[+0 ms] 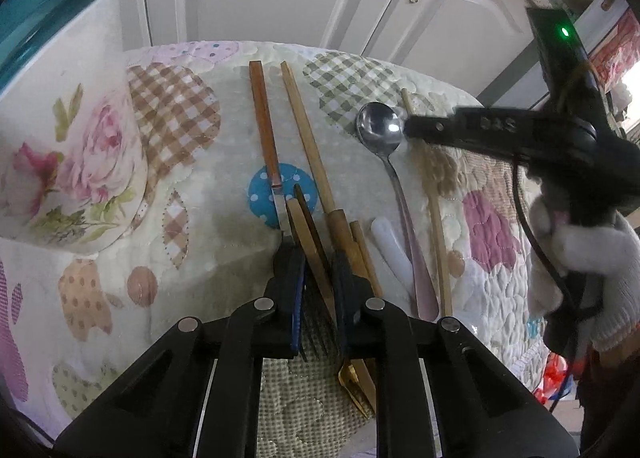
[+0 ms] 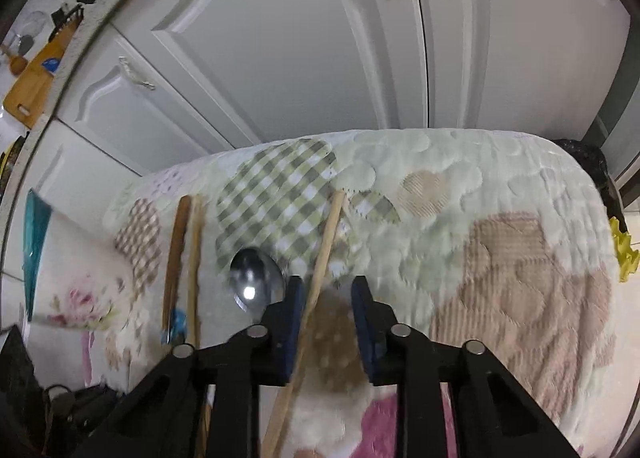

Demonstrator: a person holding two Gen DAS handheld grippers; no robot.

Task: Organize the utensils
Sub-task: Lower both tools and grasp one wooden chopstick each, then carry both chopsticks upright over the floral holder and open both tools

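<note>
The left gripper pinches two wooden chopsticks lying on the quilted cloth, with a dark fork beneath at six o'clock. The right gripper stands spread astride a single chopstick, the steel spoon at its nine o'clock.

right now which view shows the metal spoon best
The left wrist view: the metal spoon is sharp there, bowl and long handle both visible beside the right gripper. The right wrist view shows only its blurred bowl; the handle is hidden.
</note>
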